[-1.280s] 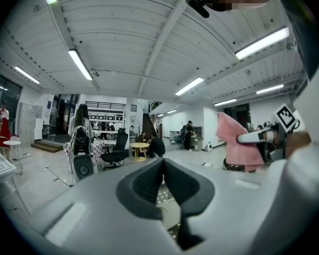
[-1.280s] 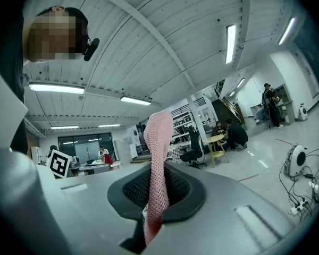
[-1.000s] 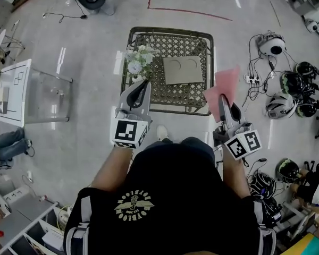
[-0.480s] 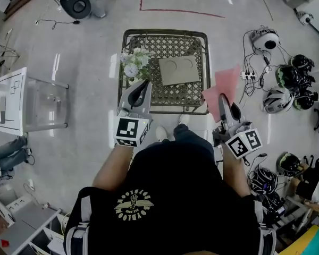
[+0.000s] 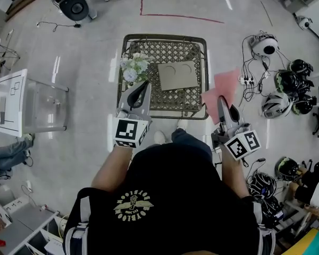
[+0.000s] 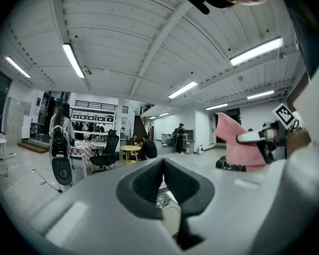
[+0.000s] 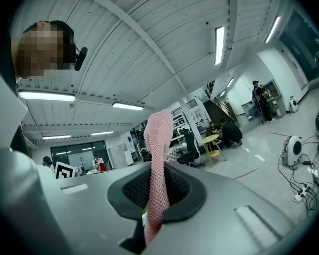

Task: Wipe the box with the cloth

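Big grey shiny floor [image 5: 85,47] takes up most of the head view, with the person [image 5: 170,195] in a black shirt filling the bottom half. In front of them is a dark lattice tabletop [image 5: 165,101] with a metal rim.

The box [image 5: 177,75] is a flat tan cardboard one. It lies on the lattice a bit right of centre with two curved marks on its top, and neither gripper touches it. A small bunch of white and pale-blue flowers [image 5: 133,66] sits at the tabletop's left side, just beside the box.

The pink cloth [image 5: 223,86] is off the right edge of the tabletop, over the floor, near the box but apart from it. It sticks up out of the right gripper [image 5: 221,101]. In the right gripper view the fingers are clamped on the cloth [image 7: 157,137], which runs up between them as a narrow folded strip. You can also spot the cloth [image 6: 234,142] from the left gripper view, off to the right.

The left gripper [image 5: 140,87] hovers over the near-left part of the tabletop, tips just beside the flowers. Its own view shows the left gripper [image 6: 162,161] fingers together with nothing between them.

Over on the right there's a pile of helmets [image 5: 279,102] and a power strip [image 5: 247,80] with cables on the floor.
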`<state>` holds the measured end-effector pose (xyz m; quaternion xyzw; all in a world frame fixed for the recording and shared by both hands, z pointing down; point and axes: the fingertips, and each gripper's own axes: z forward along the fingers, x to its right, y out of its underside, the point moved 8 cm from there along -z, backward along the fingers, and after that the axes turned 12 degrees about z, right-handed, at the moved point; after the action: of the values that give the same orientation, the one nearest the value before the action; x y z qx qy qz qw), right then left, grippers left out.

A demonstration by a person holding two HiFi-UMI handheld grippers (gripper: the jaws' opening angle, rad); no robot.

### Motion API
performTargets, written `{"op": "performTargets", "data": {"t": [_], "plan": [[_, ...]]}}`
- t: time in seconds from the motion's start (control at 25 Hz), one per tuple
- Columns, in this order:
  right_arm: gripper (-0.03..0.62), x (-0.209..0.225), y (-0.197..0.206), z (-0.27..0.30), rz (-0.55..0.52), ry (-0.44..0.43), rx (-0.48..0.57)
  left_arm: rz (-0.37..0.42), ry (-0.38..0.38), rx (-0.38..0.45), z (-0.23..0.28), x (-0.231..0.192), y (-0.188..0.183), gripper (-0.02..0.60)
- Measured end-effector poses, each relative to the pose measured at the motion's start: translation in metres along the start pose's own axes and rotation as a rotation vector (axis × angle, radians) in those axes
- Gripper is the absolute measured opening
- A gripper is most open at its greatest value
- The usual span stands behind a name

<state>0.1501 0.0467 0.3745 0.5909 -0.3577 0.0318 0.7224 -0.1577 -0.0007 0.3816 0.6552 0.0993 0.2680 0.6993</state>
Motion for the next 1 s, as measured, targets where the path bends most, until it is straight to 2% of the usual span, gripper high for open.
{"op": "performTargets", "data": {"t": [0.24,0.48,0.76,1.0], "plan": [[0.017,0.0,0.004,0.005,0.006,-0.009,-0.027,-0.01,-0.018,-0.011,-0.005,-0.002,0.006,0.0],[0.017,-0.001,0.009,0.015,0.002,-0.038,-0.077,-0.031,-0.071,-0.027,-0.014,-0.009,0.017,0.0],[0.017,-0.004,0.013,0.034,0.003,-0.1,-0.129,-0.048,-0.146,-0.049,-0.029,-0.015,0.023,0.0],[0.017,0.002,0.001,0.043,-0.009,-0.15,-0.126,-0.044,-0.184,-0.054,-0.026,-0.01,0.02,0.0]]}}
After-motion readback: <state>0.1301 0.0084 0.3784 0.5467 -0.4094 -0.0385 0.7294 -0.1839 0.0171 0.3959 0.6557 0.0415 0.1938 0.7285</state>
